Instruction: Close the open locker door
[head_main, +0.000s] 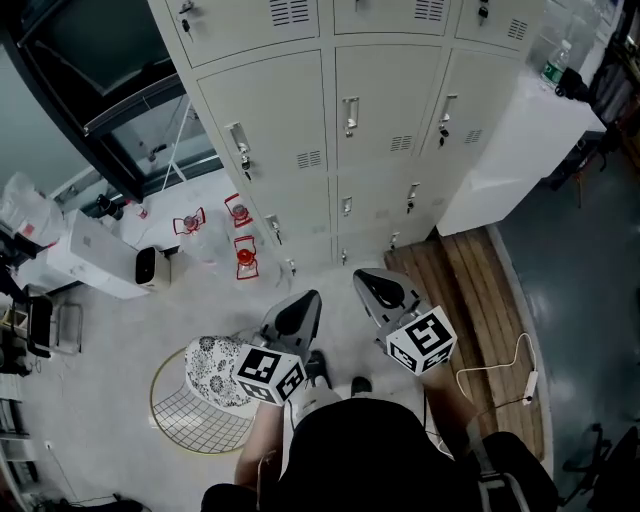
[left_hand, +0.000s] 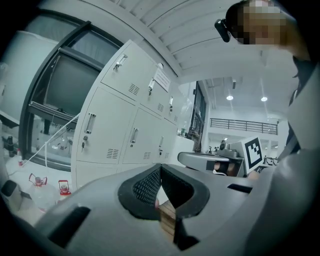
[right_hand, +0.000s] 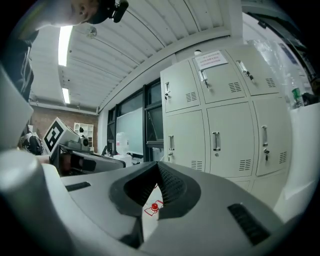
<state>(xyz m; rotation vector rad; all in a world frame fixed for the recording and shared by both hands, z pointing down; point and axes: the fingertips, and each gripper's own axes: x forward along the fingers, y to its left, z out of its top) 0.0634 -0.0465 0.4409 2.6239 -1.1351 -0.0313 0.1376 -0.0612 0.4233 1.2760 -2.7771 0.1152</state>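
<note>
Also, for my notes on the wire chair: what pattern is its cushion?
The cushion is white with a dark floral print, clearest in the head view.

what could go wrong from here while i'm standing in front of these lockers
A step forward might kick the red-framed containers on the floor by the lockers. The wire basket sits close on the left, easy to catch. The left tongs and right tongs are shut and empty, and no door looks plainly open.

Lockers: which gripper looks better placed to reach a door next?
Right, slightly. The right gripper sits a little nearer the lockers than the left gripper. Both are shut, empty and clear of them, and none looks open.
</note>
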